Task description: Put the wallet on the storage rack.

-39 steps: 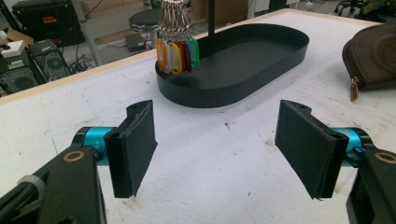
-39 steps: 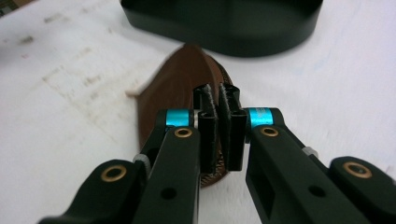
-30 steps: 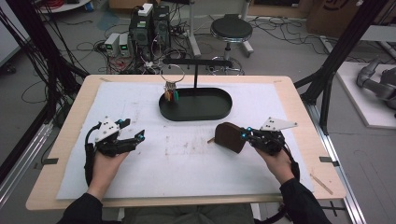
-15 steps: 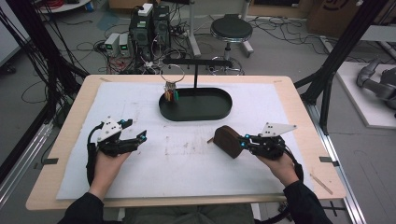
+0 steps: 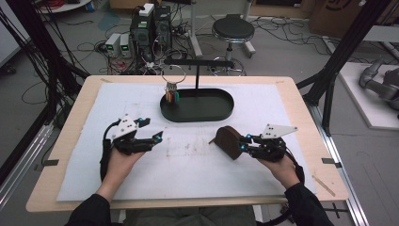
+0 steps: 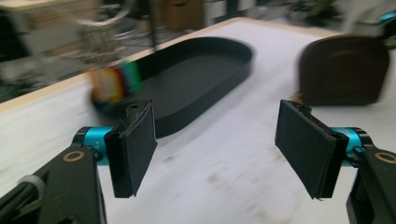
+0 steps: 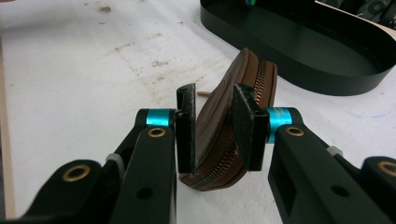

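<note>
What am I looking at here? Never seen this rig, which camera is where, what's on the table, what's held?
No robot: a person holds a two-jaw claw in each hand. One picture comes from a fixed camera above the table; the other two come from cameras riding on each claw, looking along its black jaws.

On the white mat sits a black oval tray with a stand, from which a ring of coloured tags hangs.

The left claw is open, with nothing between its jaws. The right claw has a brown zip pouch standing between its jaws, which have just been opening; whether the pads still press it I cannot tell.
</note>
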### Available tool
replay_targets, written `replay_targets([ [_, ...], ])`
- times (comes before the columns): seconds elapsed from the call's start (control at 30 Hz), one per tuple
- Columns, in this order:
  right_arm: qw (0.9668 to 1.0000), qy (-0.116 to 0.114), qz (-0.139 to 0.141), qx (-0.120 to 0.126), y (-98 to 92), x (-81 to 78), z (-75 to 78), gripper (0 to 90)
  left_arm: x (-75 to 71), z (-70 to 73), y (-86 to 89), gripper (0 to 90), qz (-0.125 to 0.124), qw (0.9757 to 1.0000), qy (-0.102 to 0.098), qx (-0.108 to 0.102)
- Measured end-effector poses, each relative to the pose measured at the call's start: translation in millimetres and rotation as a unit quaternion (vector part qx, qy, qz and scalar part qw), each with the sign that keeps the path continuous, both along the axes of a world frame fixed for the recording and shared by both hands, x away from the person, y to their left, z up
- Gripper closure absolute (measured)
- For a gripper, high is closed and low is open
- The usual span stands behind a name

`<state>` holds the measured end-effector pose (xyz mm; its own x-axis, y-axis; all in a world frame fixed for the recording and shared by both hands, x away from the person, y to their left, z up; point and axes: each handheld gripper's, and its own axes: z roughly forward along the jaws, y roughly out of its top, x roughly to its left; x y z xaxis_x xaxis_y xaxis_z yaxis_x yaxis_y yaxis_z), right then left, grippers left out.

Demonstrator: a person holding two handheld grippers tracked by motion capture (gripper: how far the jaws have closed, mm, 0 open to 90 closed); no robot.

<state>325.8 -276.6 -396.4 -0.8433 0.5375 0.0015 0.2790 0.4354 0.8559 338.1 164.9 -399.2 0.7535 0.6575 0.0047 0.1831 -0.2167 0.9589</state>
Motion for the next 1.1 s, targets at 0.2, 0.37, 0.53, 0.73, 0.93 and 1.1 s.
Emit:
replay_targets([
  [0.2,0.9998,-0.015,0.007,-0.01,3.8,-2.2,0.5,83.8,11.1,7.3,-45.7,34.8,-0.072,0.9973,0.011,-0.006],
  [0.37,0.9996,-0.02,0.017,-0.014,6.0,-3.6,0.7,85.8,22.0,3.4,-76.1,42.9,-0.108,0.9937,0.031,0.005],
  [0.53,0.9993,-0.02,0.029,-0.016,5.3,-3.1,1.2,87.0,33.2,-0.7,-96.3,45.9,-0.127,0.9907,0.048,0.003],
  [0.73,0.9985,-0.02,0.05,-0.012,3.4,-3.5,1.6,88.7,34.4,-6.3,-114.4,51.2,-0.163,0.9848,0.06,0.013],
  [0.93,0.9983,-0.018,0.055,-0.01,3.1,-3.2,1.4,88.7,26.9,-8.3,-127.4,53.9,-0.187,0.9798,0.047,0.052],
  [1.1,0.9982,-0.018,0.057,-0.01,3.2,-3.5,1.4,88.5,29.7,-14.4,-132.0,62.1,-0.188,0.9781,0.048,0.075],
])
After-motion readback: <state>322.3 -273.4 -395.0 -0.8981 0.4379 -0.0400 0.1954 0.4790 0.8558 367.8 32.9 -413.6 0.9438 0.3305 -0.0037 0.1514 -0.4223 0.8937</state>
